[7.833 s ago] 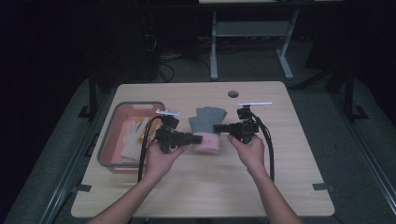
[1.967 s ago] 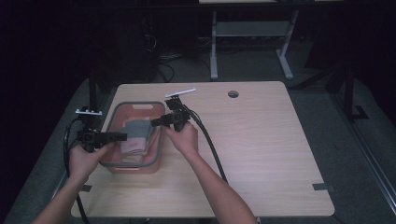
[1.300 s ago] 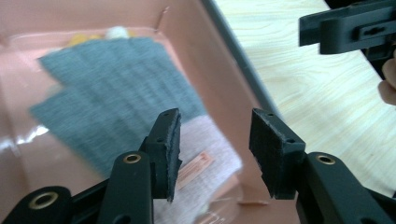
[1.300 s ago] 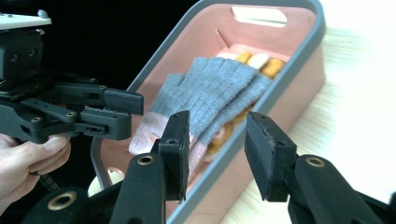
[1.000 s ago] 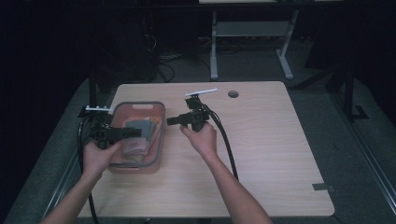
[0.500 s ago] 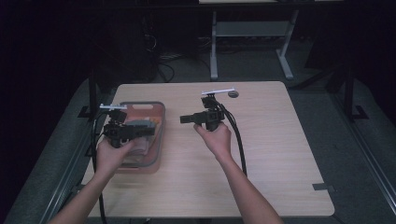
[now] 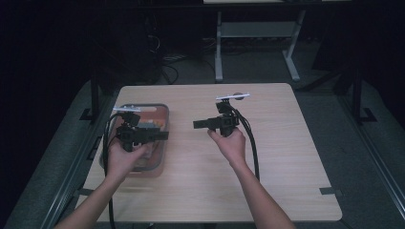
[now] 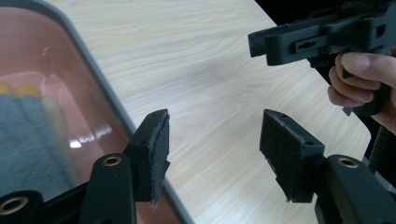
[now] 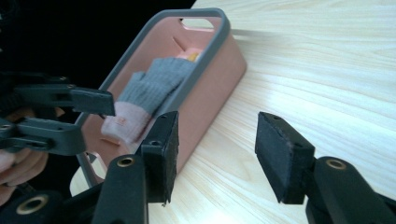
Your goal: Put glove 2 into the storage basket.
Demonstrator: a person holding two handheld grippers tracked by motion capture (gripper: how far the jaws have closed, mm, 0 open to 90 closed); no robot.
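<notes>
your glove (image 9: 156,86) lies flat in the pink bin (image 9: 219,70), grey knit with a pale pink cuff, fingers pointing toward the bin's handle end, cuff toward the near end. something yellow-orange (image 9: 192,55) peeks out past its fingertips. the bin, grey-rimmed, sits on the worktop (image 7: 286,157) at its left edge (image 7: 162,112), glove inside (image 8: 28,140).

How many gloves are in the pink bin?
1 that shows: a grey glove with a pink cuff, lying inside the pink bin. More may be hidden beneath it.
</notes>
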